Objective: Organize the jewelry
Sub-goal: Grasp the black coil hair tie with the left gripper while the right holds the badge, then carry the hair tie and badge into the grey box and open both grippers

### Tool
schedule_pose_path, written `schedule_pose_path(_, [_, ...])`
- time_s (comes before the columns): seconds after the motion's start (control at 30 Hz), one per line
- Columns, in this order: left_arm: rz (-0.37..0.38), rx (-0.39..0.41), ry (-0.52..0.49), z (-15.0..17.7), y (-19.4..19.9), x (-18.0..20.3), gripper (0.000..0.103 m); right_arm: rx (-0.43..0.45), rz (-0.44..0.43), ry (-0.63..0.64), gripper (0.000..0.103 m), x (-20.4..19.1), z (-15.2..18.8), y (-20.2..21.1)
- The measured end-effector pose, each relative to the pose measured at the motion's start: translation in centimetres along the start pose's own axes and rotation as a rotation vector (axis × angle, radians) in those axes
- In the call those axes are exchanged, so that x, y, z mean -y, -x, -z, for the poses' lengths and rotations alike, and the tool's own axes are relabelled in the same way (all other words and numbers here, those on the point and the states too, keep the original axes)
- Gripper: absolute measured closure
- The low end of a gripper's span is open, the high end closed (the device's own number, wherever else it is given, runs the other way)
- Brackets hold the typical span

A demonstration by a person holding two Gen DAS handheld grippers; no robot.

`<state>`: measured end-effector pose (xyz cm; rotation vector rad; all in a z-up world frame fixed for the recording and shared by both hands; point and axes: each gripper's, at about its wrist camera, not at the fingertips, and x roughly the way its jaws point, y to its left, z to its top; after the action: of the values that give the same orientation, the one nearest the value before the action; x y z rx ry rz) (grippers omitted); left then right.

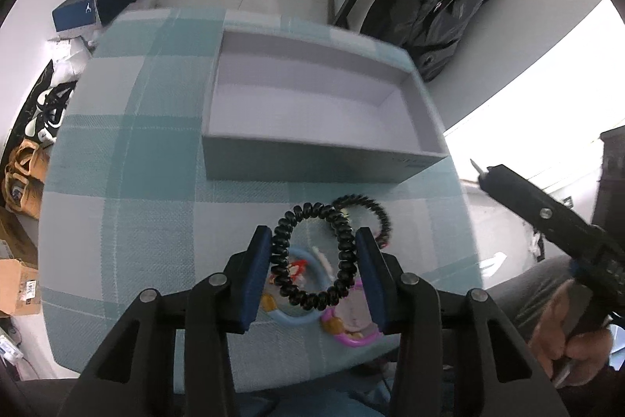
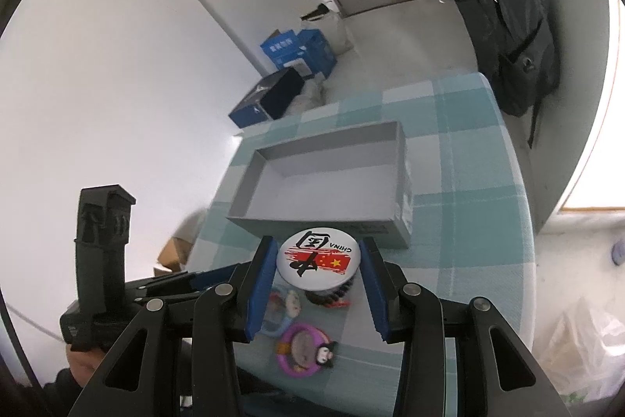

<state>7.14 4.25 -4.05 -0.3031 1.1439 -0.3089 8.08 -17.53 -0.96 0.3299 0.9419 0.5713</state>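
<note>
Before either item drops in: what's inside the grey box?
Nothing visible inside the grey box: its floor looks bare in both views. Its near wall hides a strip of floor just behind it.

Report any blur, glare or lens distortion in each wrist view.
Left wrist: fisheye bends the table edge, the grey box is slightly motion-blurred, the window is blown out. Right wrist: same curved distortion, sharper box, overexposed strip at the right edge.

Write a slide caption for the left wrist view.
Left hand-held gripper clamps black spiral hair tie above checked teal tablecloth, before empty grey cardboard box.
</note>
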Motion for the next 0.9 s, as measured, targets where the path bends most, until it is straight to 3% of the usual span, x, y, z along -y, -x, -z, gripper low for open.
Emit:
schedule_pose_path(0.23, [0.042, 0.086, 0.003, -3.7, 3.4, 0.5, 0.065, 0.006, -0.014, 0.034, 0.061, -0.8, -3.3, 0.4])
schedule_pose_path(0.3, [0.021, 0.092, -0.02, -4.9, 3.5, 0.7, 0.065, -0.002, -0.016, 0.036, 0.061, -1.0, -4.7, 0.0])
schedule_pose_path(0.57, [0.015, 0.012, -0.075, -8.2, 0.3, 0.4, 0.065, -0.045, -0.053, 0.01, 0.061, -0.7, -8.8, -3.0])
schedule_pose_path(0.9, [0.039, -0.044, -0.047, -9.5, -2.4, -0.7, 0.065, -0.178, -0.019, -0.048, 0.061, 1.5, -8.9, -8.5])
